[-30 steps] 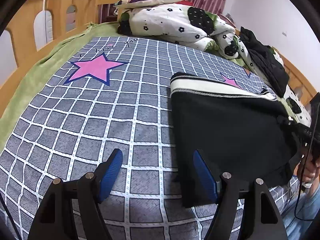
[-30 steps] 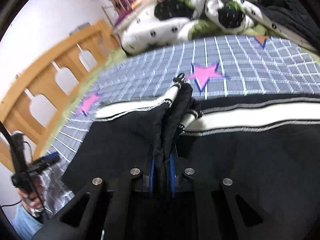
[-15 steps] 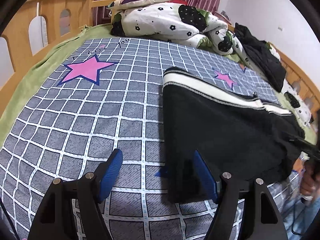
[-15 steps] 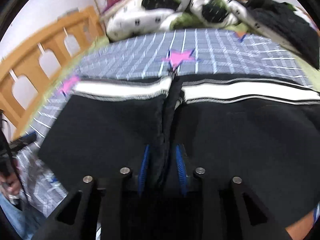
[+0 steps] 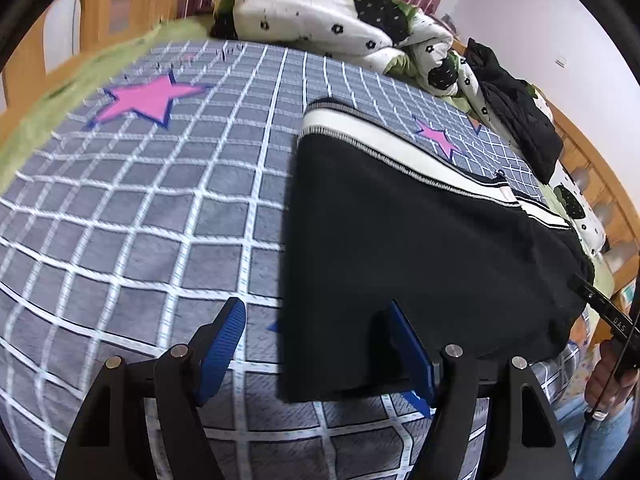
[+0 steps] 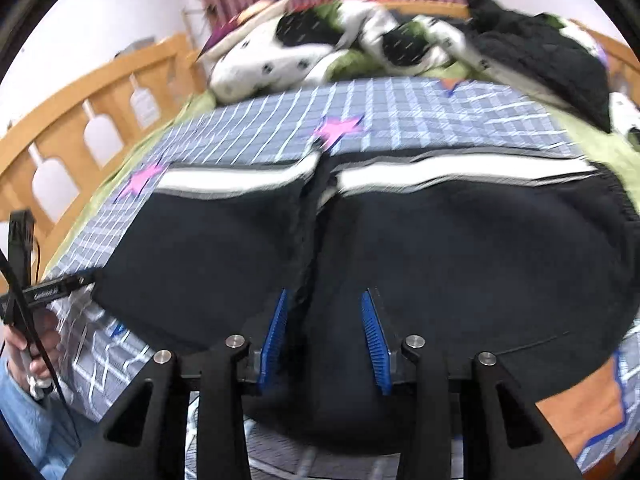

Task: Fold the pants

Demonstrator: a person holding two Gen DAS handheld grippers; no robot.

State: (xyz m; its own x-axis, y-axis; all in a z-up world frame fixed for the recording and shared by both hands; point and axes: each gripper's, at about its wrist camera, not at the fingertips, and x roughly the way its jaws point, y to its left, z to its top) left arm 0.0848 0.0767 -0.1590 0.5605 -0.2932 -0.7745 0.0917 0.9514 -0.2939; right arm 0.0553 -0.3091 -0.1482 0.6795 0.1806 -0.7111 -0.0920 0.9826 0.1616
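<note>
Right tool point(image 6: 326, 338) newly parted over pants point(image 6: 440, 248) (writing unreadable)

pants point(image 5: 420, 248) – blk, white stripe | bedsheet point(image 5: 160, 208) – grey/white grid, pink stars

**Both grippers angled down, jaws apart**

The left gripper point(image 5: 316, 344) fills the bottom of its frame, blue pads wide apart. The right gripper point(image 6: 326, 340), lower centre, is opening (its pads grip nothing). A hand point(image 6: 34, 340) clutches a handle at lower left.
</note>
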